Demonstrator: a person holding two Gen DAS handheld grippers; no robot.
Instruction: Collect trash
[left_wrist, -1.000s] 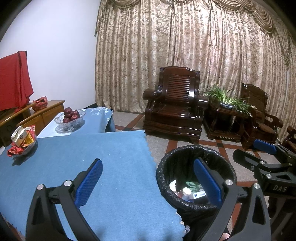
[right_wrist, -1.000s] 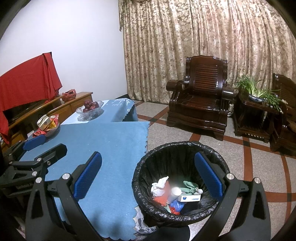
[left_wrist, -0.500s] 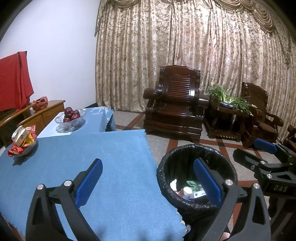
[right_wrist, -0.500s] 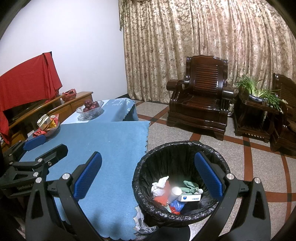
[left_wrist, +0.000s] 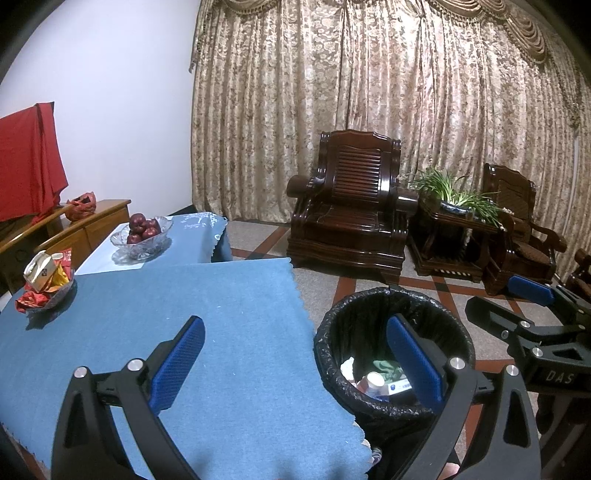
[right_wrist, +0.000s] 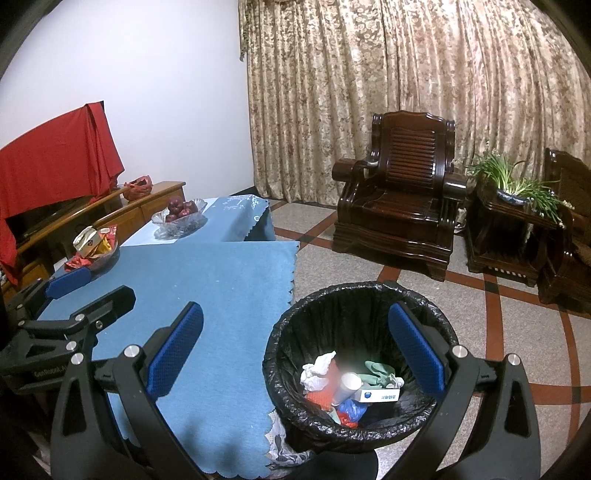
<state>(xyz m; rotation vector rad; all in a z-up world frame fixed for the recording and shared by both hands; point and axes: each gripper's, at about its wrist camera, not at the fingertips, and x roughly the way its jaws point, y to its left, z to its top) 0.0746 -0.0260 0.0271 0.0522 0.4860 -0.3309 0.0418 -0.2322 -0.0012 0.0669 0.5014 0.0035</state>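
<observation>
Lower right of the right wrist frame, the trash bin (right_wrist: 360, 354) stands on the floor just beside the surface (right_wrist: 221, 295), with trash (right_wrist: 347, 387) in it. At left, a snack dish (right_wrist: 94, 254) sits on the surface; a fruit bowl (right_wrist: 180, 218) lies behind it. Upper right, an armchair (right_wrist: 402, 214) stands before the curtain (right_wrist: 406, 85).

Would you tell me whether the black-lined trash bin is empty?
Not empty: the trash bin holds crumpled paper, a paper cup and a small box.
</observation>
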